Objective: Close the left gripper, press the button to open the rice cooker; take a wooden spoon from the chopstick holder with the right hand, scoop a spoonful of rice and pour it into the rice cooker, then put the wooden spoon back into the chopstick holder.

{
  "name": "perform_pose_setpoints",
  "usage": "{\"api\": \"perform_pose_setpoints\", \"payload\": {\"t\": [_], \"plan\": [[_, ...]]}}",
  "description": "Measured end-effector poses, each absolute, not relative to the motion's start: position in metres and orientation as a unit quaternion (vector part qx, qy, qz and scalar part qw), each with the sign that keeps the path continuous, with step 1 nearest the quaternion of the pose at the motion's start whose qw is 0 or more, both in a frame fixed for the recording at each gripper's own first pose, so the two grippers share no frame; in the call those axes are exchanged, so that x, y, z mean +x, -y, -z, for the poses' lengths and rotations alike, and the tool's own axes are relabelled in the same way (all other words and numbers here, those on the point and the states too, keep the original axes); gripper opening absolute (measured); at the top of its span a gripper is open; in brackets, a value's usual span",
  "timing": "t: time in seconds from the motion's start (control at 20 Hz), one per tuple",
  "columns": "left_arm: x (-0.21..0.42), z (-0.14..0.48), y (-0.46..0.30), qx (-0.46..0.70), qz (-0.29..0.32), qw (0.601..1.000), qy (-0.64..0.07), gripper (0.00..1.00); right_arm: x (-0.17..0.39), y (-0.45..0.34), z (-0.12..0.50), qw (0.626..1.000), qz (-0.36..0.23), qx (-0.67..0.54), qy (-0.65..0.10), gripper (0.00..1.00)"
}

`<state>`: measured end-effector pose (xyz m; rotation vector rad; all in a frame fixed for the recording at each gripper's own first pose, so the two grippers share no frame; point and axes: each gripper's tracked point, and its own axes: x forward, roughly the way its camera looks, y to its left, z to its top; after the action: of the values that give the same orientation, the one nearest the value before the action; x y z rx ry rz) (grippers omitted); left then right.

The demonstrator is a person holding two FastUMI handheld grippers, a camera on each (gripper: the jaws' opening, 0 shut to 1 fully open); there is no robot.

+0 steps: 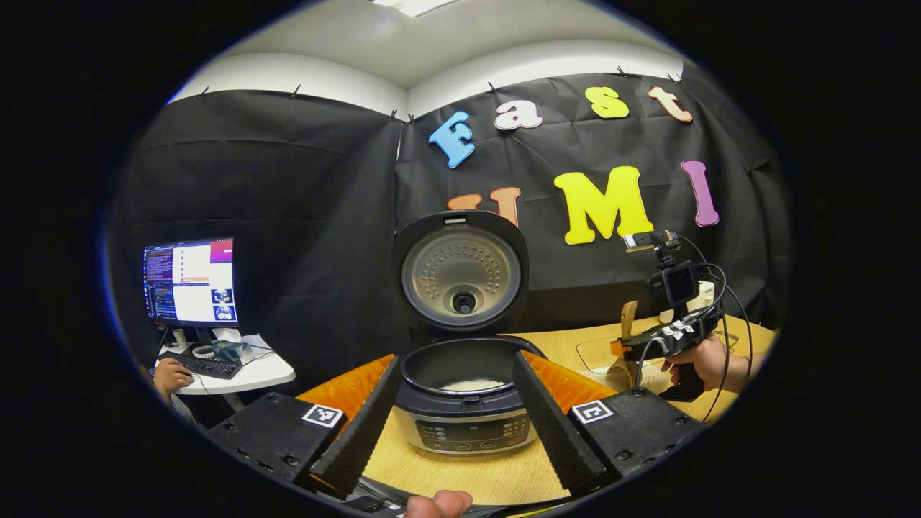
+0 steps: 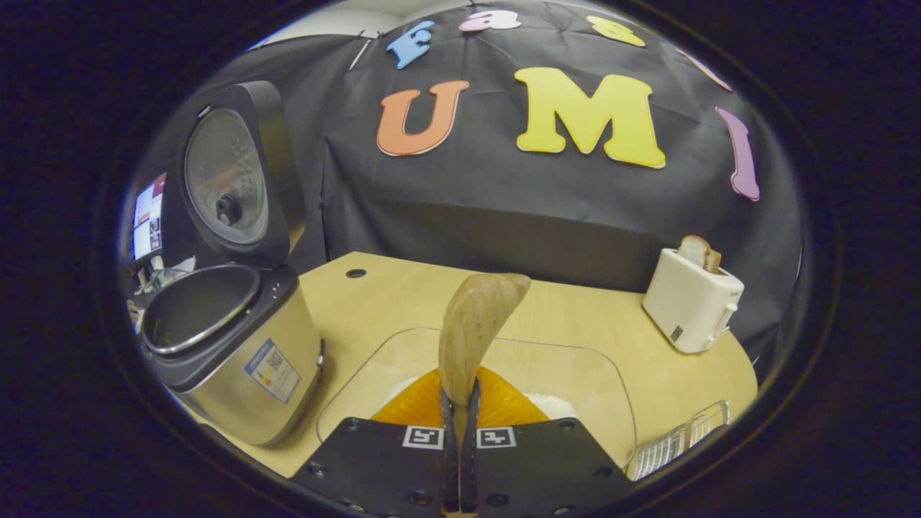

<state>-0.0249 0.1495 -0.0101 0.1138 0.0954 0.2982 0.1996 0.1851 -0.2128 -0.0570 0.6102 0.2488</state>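
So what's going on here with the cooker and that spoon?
A person is working two handheld tools. The rice cooker stands with its lid up and some rice already in the pot. The left tool hangs open in front of it. The right tool is shut on the wooden spoon, held over a clear container of rice beside the cooker. A toaster sits farther right.
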Motion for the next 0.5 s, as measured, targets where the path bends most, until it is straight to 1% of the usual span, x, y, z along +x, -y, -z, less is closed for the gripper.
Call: {"api": "perform_pose_setpoints", "payload": {"t": [0.3,0.5], "plan": [[-0.030,0.011,-0.164,0.029,-0.158,0.986,-0.049,0.99,0.199,-0.201,0.209,0.932,-0.113,0.114,-0.325,0.02],[-0.032,0.011,-0.169,0.022,-0.162,0.985,-0.050,0.99,0.208,-0.191,0.202,0.915,-0.103,0.208,-0.330,0.02]]}}
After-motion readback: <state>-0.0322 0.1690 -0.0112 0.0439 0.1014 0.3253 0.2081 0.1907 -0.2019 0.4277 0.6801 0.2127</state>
